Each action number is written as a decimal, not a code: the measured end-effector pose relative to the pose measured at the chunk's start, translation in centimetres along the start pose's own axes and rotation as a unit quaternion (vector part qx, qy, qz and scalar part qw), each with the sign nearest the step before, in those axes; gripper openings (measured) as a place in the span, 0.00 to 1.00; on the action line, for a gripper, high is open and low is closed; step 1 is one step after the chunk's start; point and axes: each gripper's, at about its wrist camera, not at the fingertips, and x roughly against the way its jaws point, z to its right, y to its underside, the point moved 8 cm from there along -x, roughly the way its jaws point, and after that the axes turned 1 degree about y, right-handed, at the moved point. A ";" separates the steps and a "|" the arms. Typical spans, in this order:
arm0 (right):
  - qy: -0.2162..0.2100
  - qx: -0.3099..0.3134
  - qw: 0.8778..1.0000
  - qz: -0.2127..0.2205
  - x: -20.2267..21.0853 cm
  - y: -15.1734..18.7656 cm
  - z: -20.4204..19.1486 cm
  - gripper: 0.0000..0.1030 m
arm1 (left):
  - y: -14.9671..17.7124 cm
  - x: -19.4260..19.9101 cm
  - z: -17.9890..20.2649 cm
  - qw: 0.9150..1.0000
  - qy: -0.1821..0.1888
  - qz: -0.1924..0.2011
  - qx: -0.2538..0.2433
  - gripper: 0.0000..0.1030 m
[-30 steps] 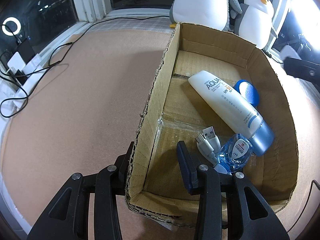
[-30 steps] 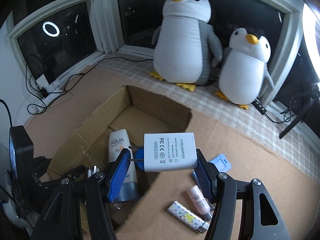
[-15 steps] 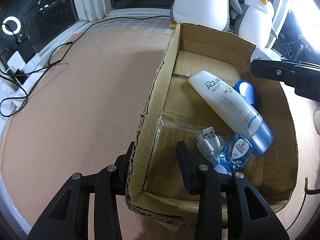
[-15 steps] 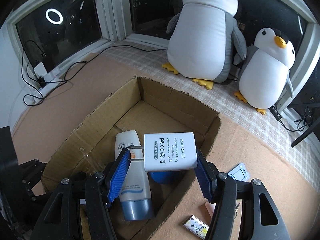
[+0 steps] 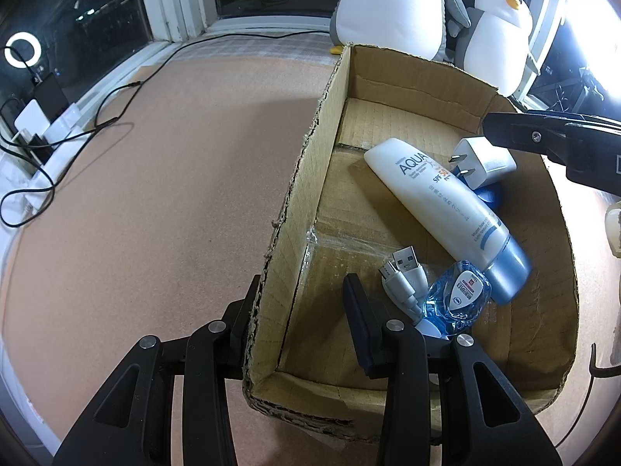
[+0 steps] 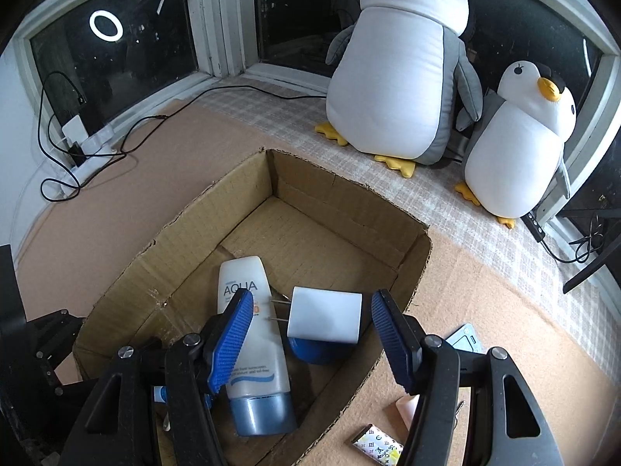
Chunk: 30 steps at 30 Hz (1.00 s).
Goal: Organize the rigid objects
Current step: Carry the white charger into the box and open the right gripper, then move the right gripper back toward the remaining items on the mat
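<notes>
A cardboard box (image 5: 306, 163) (image 6: 411, 268) sits on the brown mat. Inside lie a white AQUA tube (image 5: 446, 209) (image 6: 252, 334), a white charger adapter (image 5: 485, 165) (image 6: 326, 318) resting on a blue round lid (image 5: 491, 198) (image 6: 318, 349), a white USB cable (image 5: 403, 275) and a small blue packet (image 5: 458, 299). My left gripper (image 5: 299, 306) straddles the box's left wall, one finger on each side; the wall sits loose between them. My right gripper (image 6: 310, 334) is open above the box, the adapter free between its blue pads (image 6: 388, 334).
Two plush penguins (image 6: 396, 70) (image 6: 520, 139) stand behind the box by the window. A patterned stick (image 6: 376, 446), a pink item (image 6: 407, 407) and a blue card (image 6: 465, 338) lie on the mat right of the box. Cables (image 5: 58, 155) trail at the far left.
My right gripper moved over the box, opened and let go of the adapter, which now lies in the box on the blue lid. My left gripper has not moved.
</notes>
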 end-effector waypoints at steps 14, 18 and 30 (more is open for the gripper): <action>-0.006 -0.011 1.000 0.014 1.6 -0.2 0.4 0.58 | 0.0 0.0 -0.1 1.000 -0.001 0.000 -0.001 0.38; -0.003 -0.016 1.000 0.022 2.8 -0.1 0.7 0.58 | 0.0 0.0 -0.1 1.000 -0.002 0.000 -0.001 0.37; 0.021 -0.039 0.998 0.034 6.6 1.6 3.0 0.58 | -0.1 0.1 -0.1 1.000 -0.008 0.001 -0.007 0.37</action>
